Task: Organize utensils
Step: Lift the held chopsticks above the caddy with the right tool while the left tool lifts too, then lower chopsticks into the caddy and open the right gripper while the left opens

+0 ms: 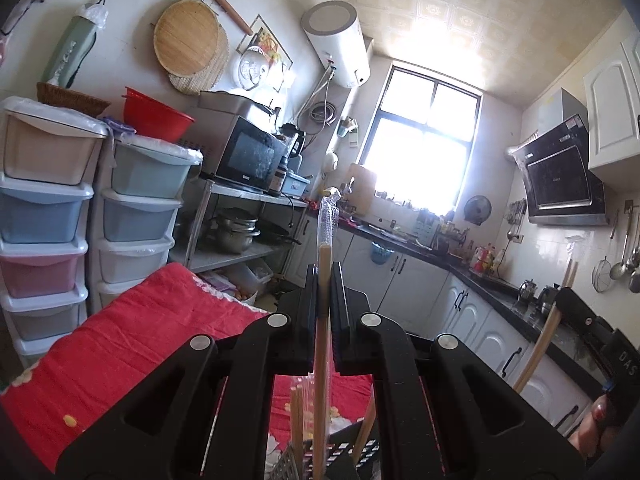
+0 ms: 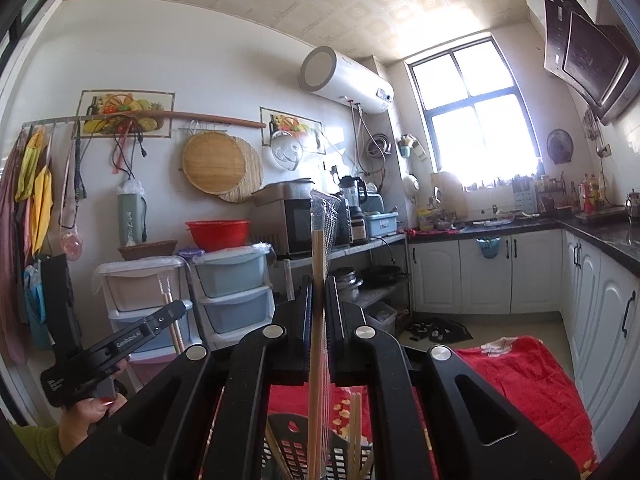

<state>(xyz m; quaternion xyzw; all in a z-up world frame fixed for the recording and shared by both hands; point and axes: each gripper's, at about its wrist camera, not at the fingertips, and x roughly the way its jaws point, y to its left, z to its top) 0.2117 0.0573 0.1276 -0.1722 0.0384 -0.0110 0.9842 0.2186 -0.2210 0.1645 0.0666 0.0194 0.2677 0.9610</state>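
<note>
My left fingers (image 1: pixel 325 280) are clenched on a pair of pale wooden chopsticks (image 1: pixel 323 264) in a clear plastic sleeve, upright above a black perforated basket (image 1: pixel 360 456). My right fingers (image 2: pixel 319 292) grip a similar sleeved pair (image 2: pixel 319 248). The basket's lower part is cut off, resting on a red cloth (image 1: pixel 140 332).

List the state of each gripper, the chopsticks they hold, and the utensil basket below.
left gripper: shut on wrapped chopsticks
left wrapped chopsticks: upright, clamped, clear sleeve over the top end
right gripper: shut on wrapped chopsticks
right wrapped chopsticks: upright, clamped, lower ends over the basket
black utensil basket: on the red cloth, already holding several chopsticks
red cloth: spread flat under the basket
</note>
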